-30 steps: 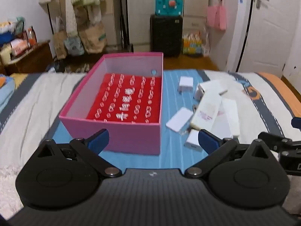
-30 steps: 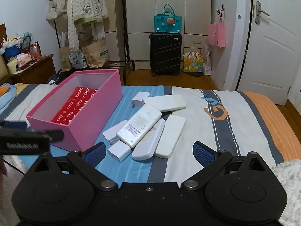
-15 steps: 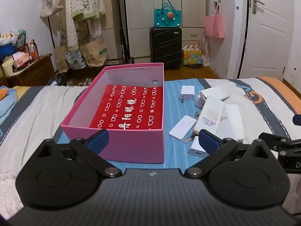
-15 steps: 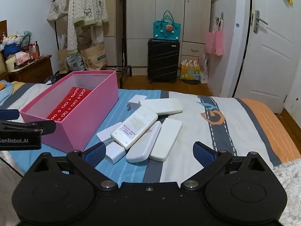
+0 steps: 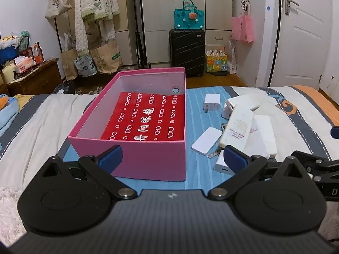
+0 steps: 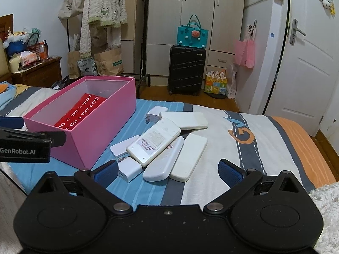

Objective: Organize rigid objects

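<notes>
From my left wrist camera, I see the left gripper (image 5: 171, 155) hovering low over the bed (image 5: 42, 114) with its jaws spread wide and nothing between them. Straight ahead sits the pink box (image 5: 148, 160), open at the top, its near wall just beyond my blue fingertips (image 5: 111, 154). A red cloth (image 5: 146, 118) with white glasses patterns and characters lies flat on the box floor. To the right of the box, on the blue-striped sheet, is the pile of white devices: a wall charger (image 5: 211, 102) at the far end, a remote with a label (image 5: 238, 127) lying across the others, a small flat white card-like piece (image 5: 206, 140) beside the box, and a small white block (image 5: 221, 165) partly behind my right fingertip. Part of the other tool shows at the right edge.

From my right wrist camera, the right gripper (image 6: 167, 169) is also released, jaws wide apart and holding nothing. The pile lies directly in front of it: the labelled remote (image 6: 154, 141) on top, two long white remotes (image 6: 188, 156) side by side beneath it, another white remote (image 6: 184, 120) crosswise behind, and the charger (image 6: 155, 113) just beside that. The small white block (image 6: 129, 168) sits near my left fingertip. The pink box (image 6: 101, 127) stands left of the pile, and the left gripper's body crosses the left edge.
</notes>
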Demonstrator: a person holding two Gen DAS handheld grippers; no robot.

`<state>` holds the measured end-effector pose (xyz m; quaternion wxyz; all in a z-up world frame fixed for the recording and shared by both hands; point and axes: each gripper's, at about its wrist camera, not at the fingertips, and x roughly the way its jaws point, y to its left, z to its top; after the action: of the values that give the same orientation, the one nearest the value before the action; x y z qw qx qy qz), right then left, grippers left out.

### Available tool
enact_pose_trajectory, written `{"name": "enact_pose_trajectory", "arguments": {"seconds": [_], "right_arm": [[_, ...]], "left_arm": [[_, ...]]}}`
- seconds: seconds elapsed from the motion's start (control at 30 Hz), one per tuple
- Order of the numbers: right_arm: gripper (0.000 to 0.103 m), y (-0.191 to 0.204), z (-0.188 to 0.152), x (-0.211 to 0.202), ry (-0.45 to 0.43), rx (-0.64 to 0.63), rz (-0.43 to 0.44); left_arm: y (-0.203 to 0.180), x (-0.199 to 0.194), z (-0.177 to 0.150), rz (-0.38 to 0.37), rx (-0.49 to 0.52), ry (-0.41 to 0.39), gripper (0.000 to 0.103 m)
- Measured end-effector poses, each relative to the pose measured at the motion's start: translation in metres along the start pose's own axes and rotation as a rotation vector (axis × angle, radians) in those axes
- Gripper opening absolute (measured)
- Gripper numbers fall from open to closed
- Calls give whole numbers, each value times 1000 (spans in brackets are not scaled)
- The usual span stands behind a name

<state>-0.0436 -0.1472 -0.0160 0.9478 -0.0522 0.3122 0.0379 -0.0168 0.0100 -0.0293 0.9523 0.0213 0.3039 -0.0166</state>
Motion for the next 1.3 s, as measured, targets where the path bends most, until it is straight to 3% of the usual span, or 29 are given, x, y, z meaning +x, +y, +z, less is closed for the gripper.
{"name": "enact_pose_trajectory", "arguments": {"seconds": [1.3], "right_arm": [[102, -1, -1, 6, 40, 0, 9]], "left_arm": [[-3, 9, -5, -3, -1, 57, 103]]}}
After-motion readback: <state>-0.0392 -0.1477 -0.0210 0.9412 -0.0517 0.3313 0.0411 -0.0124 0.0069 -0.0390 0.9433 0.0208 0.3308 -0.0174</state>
